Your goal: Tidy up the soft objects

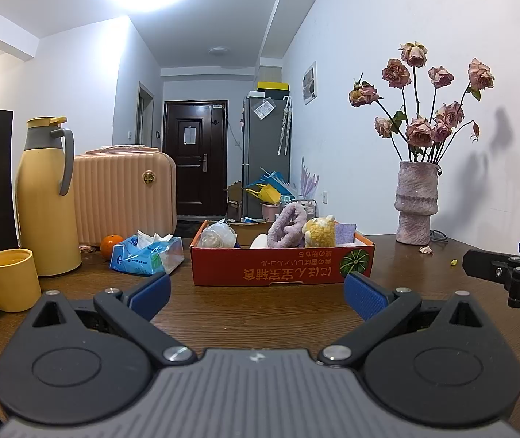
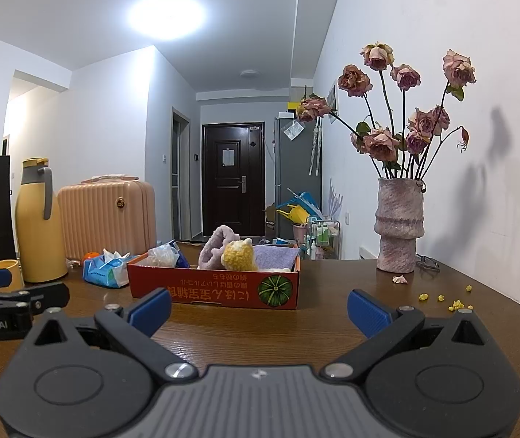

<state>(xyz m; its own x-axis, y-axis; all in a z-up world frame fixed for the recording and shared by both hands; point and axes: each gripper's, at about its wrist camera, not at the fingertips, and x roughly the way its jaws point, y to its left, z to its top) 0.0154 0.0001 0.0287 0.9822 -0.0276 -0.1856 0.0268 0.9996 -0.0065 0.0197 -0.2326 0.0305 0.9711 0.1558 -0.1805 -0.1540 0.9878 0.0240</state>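
Note:
A shallow red cardboard box (image 1: 281, 266) (image 2: 216, 286) sits on the wooden table ahead of both grippers. Inside it are a fluffy purple ring (image 1: 289, 226) (image 2: 213, 250), a yellow plush toy (image 1: 320, 233) (image 2: 239, 255), a lilac cloth (image 1: 345, 233) (image 2: 276, 255), a clear bag of white stuffing (image 1: 218, 235) (image 2: 163, 255) and a white soft item (image 1: 260, 241). My left gripper (image 1: 258, 297) hovers open just before the box, nothing between its blue pads. My right gripper (image 2: 260, 310) is open too, empty, facing the box's pumpkin-printed end.
A blue tissue pack (image 1: 146, 255) (image 2: 108, 272), an orange (image 1: 111, 246), a yellow mug (image 1: 8, 279), a yellow thermos (image 1: 46, 197) and a pink case (image 1: 124, 197) stand at left. A vase of dried roses (image 2: 400, 226) stands at right, with yellow crumbs (image 2: 455, 304) nearby.

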